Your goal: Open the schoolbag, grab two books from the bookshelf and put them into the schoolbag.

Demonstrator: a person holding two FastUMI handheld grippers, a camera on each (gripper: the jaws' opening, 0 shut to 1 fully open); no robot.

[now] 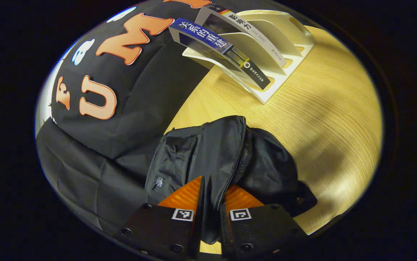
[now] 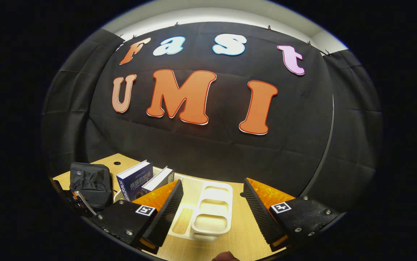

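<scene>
Closest to the lens in the left gripper view, the left gripper point(image 1: 211, 203) has its fingers pressed in on a fold of the schoolbag point(image 1: 208, 152) beside its zipper point(image 1: 235, 159). The black bag lies slumped on the wooden table point(image 1: 331, 119) at about six o'clock, and the zipper looks partly parted; whether the opening is wide enough I cannot tell. At twelve o'clock stands the white bookshelf point(image 1: 266, 47) with both books in its slots: a blue-spined book point(image 1: 208, 40) and a white-spined book point(image 1: 241, 27), both with Chinese titles I leave unread.

In the right gripper view the right gripper point(image 2: 212, 203) is spread wide and empty above the rack, books at ten o'clock. Opening seems underway; both books remain to be moved.
</scene>
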